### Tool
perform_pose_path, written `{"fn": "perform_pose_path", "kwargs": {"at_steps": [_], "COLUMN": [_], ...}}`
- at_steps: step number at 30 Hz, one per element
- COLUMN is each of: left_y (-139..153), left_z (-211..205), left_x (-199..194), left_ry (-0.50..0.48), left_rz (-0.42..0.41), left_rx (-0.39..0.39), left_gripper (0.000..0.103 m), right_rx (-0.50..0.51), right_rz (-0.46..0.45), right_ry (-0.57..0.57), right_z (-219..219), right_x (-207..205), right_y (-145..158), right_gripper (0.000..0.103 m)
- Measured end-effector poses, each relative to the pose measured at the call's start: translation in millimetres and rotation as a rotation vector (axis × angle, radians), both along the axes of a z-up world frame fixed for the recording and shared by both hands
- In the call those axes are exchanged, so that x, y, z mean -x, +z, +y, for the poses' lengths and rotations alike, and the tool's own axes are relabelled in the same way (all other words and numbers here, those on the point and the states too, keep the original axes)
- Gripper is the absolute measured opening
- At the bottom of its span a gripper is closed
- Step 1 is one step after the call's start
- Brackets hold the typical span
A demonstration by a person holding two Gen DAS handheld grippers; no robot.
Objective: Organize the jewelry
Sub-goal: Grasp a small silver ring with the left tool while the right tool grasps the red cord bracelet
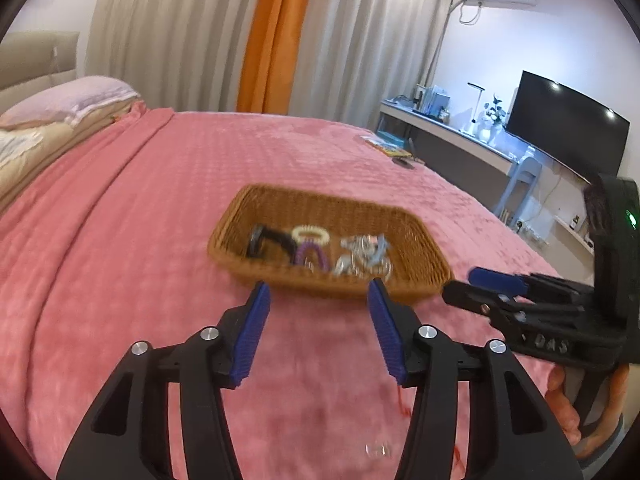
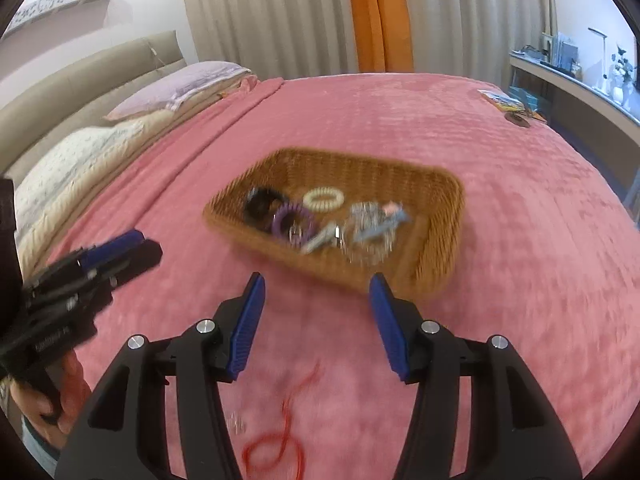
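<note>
With nothing between the spread jaws of the left gripper (image 1: pixel 318 286) or right gripper (image 2: pixel 316 280), the wicker basket (image 1: pixel 412 236) of jewelry (image 1: pixel 362 258) is seen mid-frame on the pink bedspread (image 1: pixel 120 240), and raised lettering on the gripper's body, lower right, is blurred past reading.

You can read only one marking: raised letters "DAS" on the black side of the right gripper (image 1: pixel 486 280), seen from the left wrist view. The left gripper (image 2: pixel 132 250) carries a small label on its body too, but it is too blurred to read.
</note>
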State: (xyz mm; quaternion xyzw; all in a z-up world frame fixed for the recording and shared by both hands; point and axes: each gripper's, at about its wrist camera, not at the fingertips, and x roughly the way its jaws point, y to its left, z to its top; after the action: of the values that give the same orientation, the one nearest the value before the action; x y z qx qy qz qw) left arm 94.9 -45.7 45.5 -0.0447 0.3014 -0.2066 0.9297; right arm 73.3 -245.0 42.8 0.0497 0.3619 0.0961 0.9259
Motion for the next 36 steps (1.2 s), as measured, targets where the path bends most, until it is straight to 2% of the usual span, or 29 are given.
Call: {"fn": "perform_pose_path", "kwargs": {"at_steps": [4, 9, 13, 17, 21, 27, 29, 31, 34, 36], "left_y": [-19.8, -49.7, -68.3, -80.3, -89.1, -93.7, -94.1, -95.4, -98.4, -99.3], "left_z": [8.8, 16.9, 21.9, 18.9, 13.7, 4.1, -1.5, -8.0, -19.9, -27.4], "left_x": [25.5, 48.6, 59.9, 63.1, 64.8, 66.8, 68.2, 69.1, 70.5, 71.4], "left_ry": [0.004, 0.021, 0.034, 0.023, 0.008, -0.029, -0.058, -0.086, -0.139, -0.16], "left_rz": [0.056, 0.123, 0.166, 0.198, 0.215, 0.228, 0.227, 0.232, 0.256, 0.254], "left_rx": [0.004, 0.01, 0.011, -0.001, -0.013, -0.028, -0.044, -0.06, -0.066, -0.075], "left_gripper": [0.05, 0.05, 0.05, 0.05, 0.05, 0.05, 0.05, 0.049, 0.048, 0.048], "right_rx": [0.013, 0.015, 0.051, 0.059, 0.121, 0.202, 0.184, 0.183, 0.151, 0.15], "right_rz": [0.049, 0.128, 0.15, 0.163, 0.137, 0.171, 0.168, 0.167, 0.181, 0.177], "right_ry": [0.024, 0.054, 0.056, 0.072, 0.079, 0.065, 0.054, 0.017, 0.008, -0.003], "right_z": [9.8, 19.8, 29.0, 41.1, 52.3, 59.4, 53.9, 44.3, 26.9, 18.4], "right_x": [38.6, 66.2, 82.0, 88.3, 93.0, 83.4, 82.0, 77.9, 70.9, 67.9], "right_y": [-23.7, -57.6, -76.0, -83.6, -83.9, -98.8, -99.3, -98.9, -100.6, -99.7], "right_gripper": [0.051, 0.051, 0.051, 0.051, 0.051, 0.051, 0.05, 0.03, 0.019, 0.018]}}
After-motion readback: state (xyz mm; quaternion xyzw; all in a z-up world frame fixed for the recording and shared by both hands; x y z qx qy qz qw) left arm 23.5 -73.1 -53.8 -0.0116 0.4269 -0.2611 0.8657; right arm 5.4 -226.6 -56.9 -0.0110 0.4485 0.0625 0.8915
